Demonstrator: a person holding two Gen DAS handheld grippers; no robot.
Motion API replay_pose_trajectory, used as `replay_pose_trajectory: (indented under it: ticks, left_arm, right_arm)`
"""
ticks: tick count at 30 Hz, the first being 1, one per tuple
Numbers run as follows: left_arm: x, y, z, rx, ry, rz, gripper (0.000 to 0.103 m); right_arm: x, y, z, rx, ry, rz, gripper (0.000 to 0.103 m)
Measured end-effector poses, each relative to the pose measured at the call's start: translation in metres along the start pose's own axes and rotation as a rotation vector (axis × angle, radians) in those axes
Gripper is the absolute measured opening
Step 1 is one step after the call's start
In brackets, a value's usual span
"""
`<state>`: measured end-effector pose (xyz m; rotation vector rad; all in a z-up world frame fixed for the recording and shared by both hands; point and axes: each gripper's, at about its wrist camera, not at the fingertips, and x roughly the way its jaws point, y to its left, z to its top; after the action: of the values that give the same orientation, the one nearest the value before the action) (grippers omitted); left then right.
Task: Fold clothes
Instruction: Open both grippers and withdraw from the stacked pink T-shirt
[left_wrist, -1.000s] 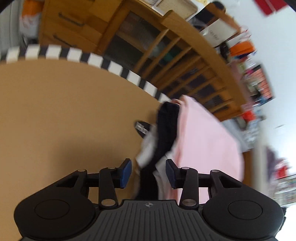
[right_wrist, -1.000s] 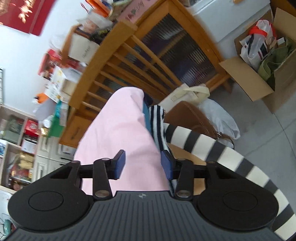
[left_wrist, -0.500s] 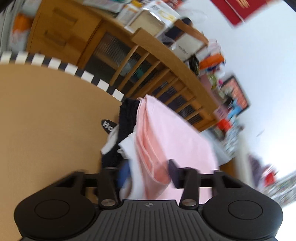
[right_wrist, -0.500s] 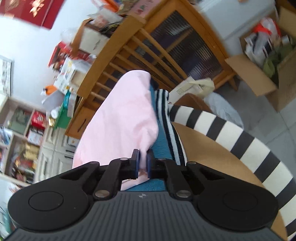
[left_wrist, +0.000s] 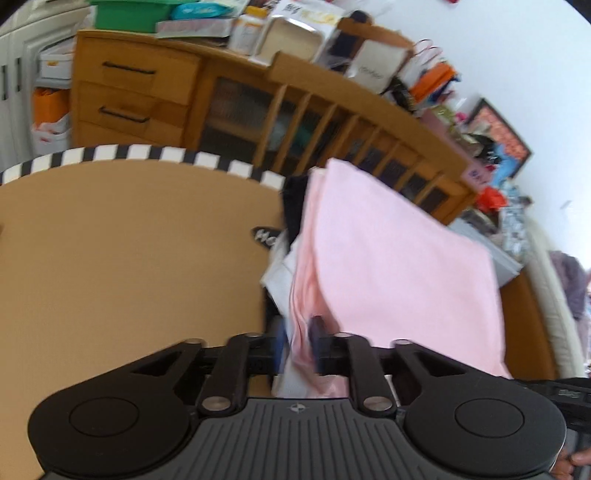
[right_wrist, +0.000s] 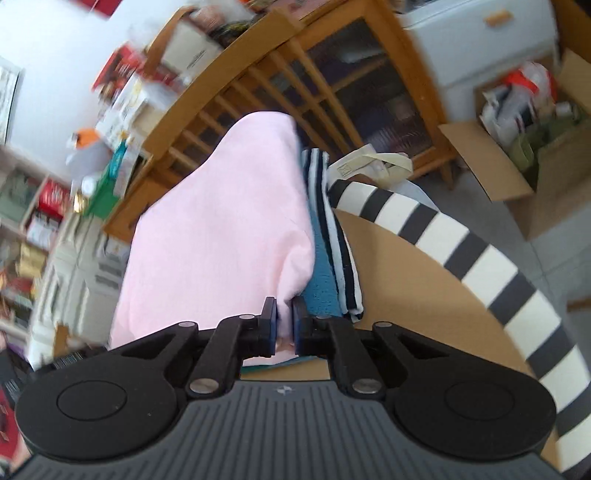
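Toward one o'clock in the left wrist view, the left gripper (left_wrist: 301, 345) pinches the pink garment (left_wrist: 399, 273) above the table (left_wrist: 129, 258), while at twelve in the right wrist view the right gripper (right_wrist: 284, 326) clamps its other edge, which could slip if the grippers pull apart unevenly.

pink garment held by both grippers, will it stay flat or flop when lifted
Probably floppy: the pink garment bunches into soft folds where the right hand-held gripper pinches it. It likely sags between grips, as layers droop by the left hand-held gripper. It looks light and thin, unlikely to slip.
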<state>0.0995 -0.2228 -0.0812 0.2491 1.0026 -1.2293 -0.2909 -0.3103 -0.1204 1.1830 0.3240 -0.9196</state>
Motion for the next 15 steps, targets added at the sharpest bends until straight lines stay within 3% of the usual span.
replay_pose_trajectory:
  ticks: [1, 2, 3, 5, 8, 11, 15]
  left_arm:
    - [-0.005, -0.002, -0.004, 0.019, -0.008, 0.026, 0.051]
    - [-0.013, -0.007, -0.009, 0.052, -0.022, 0.054, 0.061]
    - [-0.022, -0.011, -0.014, 0.086, -0.035, 0.082, 0.067]
    - [-0.039, -0.02, -0.025, 0.152, -0.062, 0.137, 0.089]
    - [-0.063, -0.043, -0.056, 0.267, -0.098, 0.178, 0.103]
    - [-0.08, -0.061, -0.087, 0.357, -0.149, 0.203, 0.103]
    - [-0.097, -0.07, -0.107, 0.372, -0.188, 0.203, 0.103]
  right_arm:
    - [-0.005, 0.003, -0.002, -0.004, -0.015, -0.01, 0.027]
    - [-0.013, 0.009, -0.006, -0.027, -0.038, -0.034, 0.04]
    - [-0.023, 0.019, -0.012, -0.077, -0.067, -0.075, 0.04]
    - [-0.045, 0.047, -0.033, -0.222, -0.161, -0.185, 0.039]
    - [-0.061, 0.097, -0.082, -0.524, -0.307, -0.307, 0.04]
    - [-0.051, 0.126, -0.119, -0.666, -0.337, -0.313, 0.053]
    - [-0.047, 0.139, -0.143, -0.655, -0.282, -0.296, 0.054]
